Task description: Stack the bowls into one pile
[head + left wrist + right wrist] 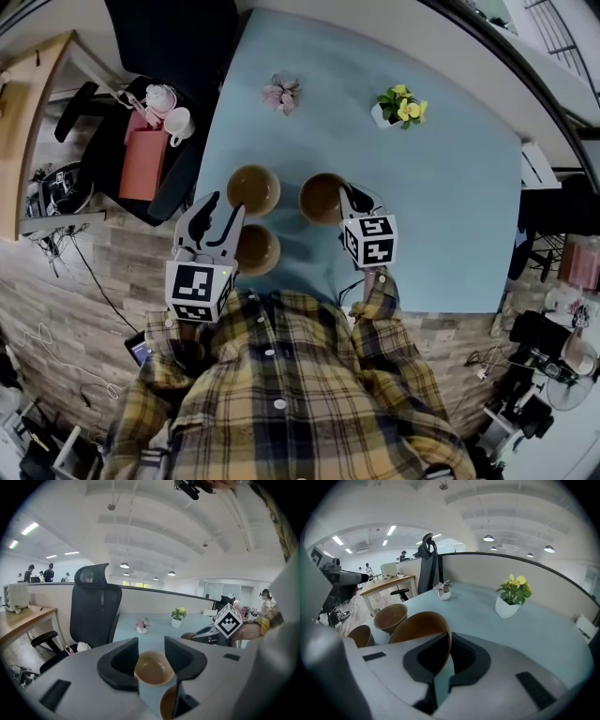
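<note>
Three brown bowls are on the light blue table (441, 216). My right gripper (349, 200) is shut on the rim of the right-hand bowl (322, 199). The right gripper view shows that bowl (419, 627) tilted, its wall pinched between the jaws of the right gripper (449, 651). The far left bowl (253, 189) and the near left bowl (257, 249) stand upright and apart. My left gripper (220, 208) is open beside them, holding nothing. In the left gripper view the far bowl (153, 668) shows beyond the left gripper (151, 654), and the near bowl (168, 703) lies below.
A small pink flower pot (281, 94) and a yellow plant in a white pot (401, 108) stand at the table's far side. A black office chair (173, 56) and a red bag (143, 161) sit left of the table. Desks and people are in the background.
</note>
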Demonstrator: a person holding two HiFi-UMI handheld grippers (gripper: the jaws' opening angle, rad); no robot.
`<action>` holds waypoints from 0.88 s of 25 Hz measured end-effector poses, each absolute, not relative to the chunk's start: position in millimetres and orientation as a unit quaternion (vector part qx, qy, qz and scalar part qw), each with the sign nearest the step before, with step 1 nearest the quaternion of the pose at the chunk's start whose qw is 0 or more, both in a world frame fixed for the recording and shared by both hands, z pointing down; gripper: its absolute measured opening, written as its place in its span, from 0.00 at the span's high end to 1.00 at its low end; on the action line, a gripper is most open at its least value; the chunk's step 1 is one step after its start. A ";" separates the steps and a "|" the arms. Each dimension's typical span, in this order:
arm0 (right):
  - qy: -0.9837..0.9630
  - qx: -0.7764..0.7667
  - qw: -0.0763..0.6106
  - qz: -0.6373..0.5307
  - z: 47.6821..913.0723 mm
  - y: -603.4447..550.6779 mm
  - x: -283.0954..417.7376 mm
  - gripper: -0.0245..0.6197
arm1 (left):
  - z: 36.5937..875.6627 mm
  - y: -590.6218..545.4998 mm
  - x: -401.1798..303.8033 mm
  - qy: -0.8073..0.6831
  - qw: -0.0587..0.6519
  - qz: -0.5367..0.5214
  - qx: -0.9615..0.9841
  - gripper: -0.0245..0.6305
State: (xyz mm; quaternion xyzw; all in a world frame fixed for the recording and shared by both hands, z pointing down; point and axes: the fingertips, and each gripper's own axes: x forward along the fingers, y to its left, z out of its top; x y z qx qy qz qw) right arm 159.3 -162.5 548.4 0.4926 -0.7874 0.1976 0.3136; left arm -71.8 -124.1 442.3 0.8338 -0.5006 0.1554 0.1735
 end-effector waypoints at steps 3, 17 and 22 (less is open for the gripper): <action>-0.794 0.491 0.309 0.184 537.3 -162.9 156.0 0.94 | 439.1 -119.4 -74.3 -0.507 0.169 0.151 0.832 0.72; -0.842 0.447 0.245 0.174 505.6 -167.3 86.5 0.94 | 435.1 -82.0 -116.9 -0.564 0.168 0.146 0.795 0.72; -0.860 0.415 0.245 0.168 509.7 -170.2 45.9 0.94 | 437.3 -64.5 -142.0 -0.594 0.177 0.145 0.771 0.72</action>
